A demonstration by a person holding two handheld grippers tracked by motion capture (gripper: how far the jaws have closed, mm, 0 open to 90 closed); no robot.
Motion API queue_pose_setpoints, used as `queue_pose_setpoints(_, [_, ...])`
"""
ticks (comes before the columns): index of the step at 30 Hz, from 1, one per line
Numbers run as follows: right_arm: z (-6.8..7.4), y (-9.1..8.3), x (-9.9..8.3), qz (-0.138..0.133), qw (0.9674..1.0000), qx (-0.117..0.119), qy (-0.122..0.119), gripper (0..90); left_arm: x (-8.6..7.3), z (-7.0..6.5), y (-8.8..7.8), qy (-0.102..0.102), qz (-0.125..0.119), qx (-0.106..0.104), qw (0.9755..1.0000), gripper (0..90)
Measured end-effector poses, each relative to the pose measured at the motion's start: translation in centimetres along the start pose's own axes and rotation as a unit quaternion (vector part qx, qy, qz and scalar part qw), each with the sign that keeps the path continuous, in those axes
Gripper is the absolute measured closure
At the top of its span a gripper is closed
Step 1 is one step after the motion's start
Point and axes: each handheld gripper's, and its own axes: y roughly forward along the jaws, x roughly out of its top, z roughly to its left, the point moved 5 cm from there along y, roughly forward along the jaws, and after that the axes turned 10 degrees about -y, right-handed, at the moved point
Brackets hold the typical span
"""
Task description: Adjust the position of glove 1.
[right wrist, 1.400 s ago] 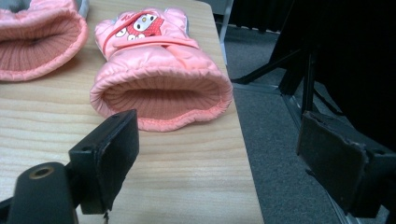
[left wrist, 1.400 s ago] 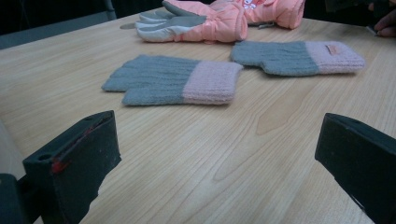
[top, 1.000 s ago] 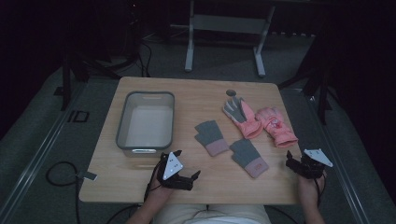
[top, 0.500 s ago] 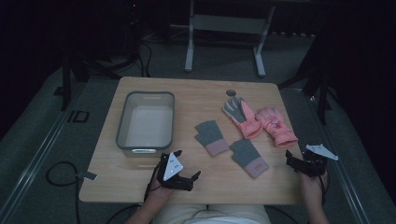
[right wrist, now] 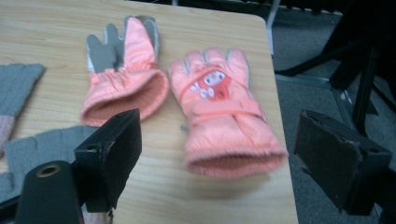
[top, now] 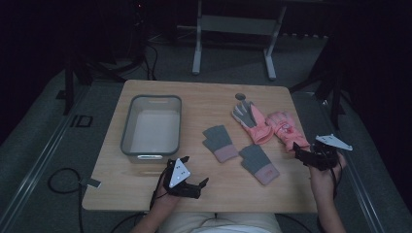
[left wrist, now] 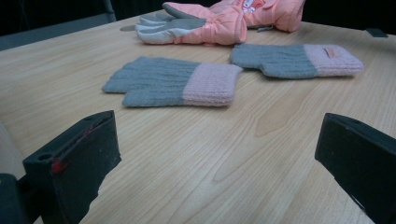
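Note:
Two grey knit gloves with pink cuffs lie mid-table: one (top: 219, 142) (left wrist: 173, 83) nearer the bin, the other (top: 258, 162) (left wrist: 299, 59) to its right. Two pink padded gloves lie at the right: one palm-up with grey fingers (top: 251, 120) (right wrist: 124, 79), one with a cartoon patch (top: 286, 129) (right wrist: 223, 112) by the table's right edge. My left gripper (top: 197, 185) (left wrist: 219, 163) rests open near the front edge, aimed at the grey gloves. My right gripper (top: 303, 155) (right wrist: 217, 154) hovers open just short of the patch glove's cuff. Both are empty.
A grey plastic bin (top: 153, 127) stands empty at the table's left. A small dark round spot (top: 240, 96) sits near the far edge. The wooden table (top: 194, 104) has bare room at the front and back. Dark stands and cables surround it on the floor.
My right gripper has moved a little forward and inward toward the patch glove's cuff. The left gripper and the gloves stay where they were.

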Motion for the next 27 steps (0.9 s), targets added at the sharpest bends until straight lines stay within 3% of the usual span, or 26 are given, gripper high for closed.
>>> queue_pose_setpoints(4, [0.5,0.4,0.9,-0.001,0.9999,0.01,-0.01,13.3,0.0,0.0,0.0,0.001,0.0,0.0,1.0,0.0])
queue_pose_setpoints(9, [1.8,1.2,2.6,-0.014,0.9989,0.044,0.002,11.6,0.0,0.0,0.0,0.0,0.0,-0.002,1.0,0.0])
queue_pose_setpoints(19, [4.5,2.5,4.6,-0.033,0.996,0.081,-0.02,13.1,0.0,-0.1,0.0,0.003,0.0,-0.002,1.0,0.0])
queue_pose_setpoints(27, [7.2,4.1,6.0,-0.039,0.989,0.127,-0.065,19.8,0.0,-0.1,0.0,0.003,0.0,-0.003,1.0,0.0])
